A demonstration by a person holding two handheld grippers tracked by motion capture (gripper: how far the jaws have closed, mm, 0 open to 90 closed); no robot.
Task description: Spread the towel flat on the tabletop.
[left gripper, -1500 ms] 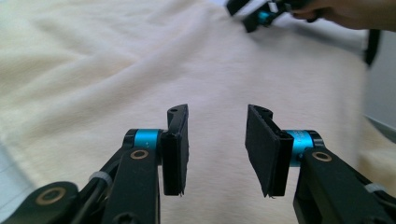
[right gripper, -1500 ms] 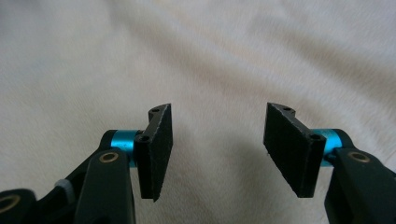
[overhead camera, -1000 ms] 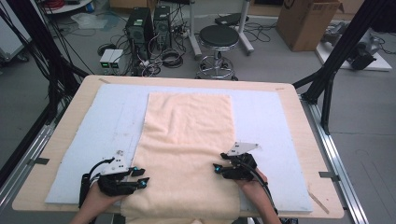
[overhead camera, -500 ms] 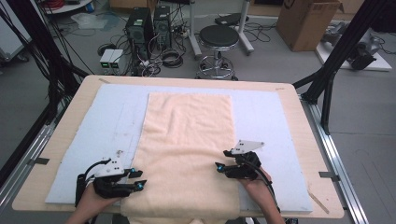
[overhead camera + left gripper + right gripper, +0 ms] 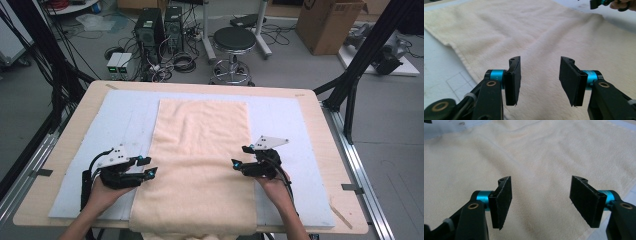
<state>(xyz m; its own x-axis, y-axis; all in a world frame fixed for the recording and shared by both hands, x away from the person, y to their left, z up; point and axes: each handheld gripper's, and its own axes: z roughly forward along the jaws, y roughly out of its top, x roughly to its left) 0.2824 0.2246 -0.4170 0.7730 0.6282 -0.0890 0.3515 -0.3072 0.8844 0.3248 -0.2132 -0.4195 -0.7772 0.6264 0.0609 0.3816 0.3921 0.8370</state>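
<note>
A cream towel (image 5: 200, 150) lies flat along the middle of the table, and its near end hangs over the front edge. My left gripper (image 5: 148, 165) hovers at the towel's left edge and points inward. My right gripper (image 5: 240, 156) hovers at the right edge, facing it. Both sets of jaws have just been opening, with nothing between them. In the left gripper view the left gripper (image 5: 540, 62) stands open above the towel (image 5: 536, 32), with the right gripper (image 5: 599, 3) far off. In the right gripper view the right gripper (image 5: 541, 180) is open over bare towel (image 5: 536, 150).
The towel rests on a pale blue mat (image 5: 115, 130) on a wooden table (image 5: 310, 100). Black frame posts (image 5: 350, 85) rise at both sides. On the floor beyond stand a stool (image 5: 234, 40), computer towers (image 5: 150, 25) with cables, and a cardboard box (image 5: 325, 20).
Both grippers have risen a little off the towel near its side edges. Their jaws stand wider apart than before. The towel lies as it did.
</note>
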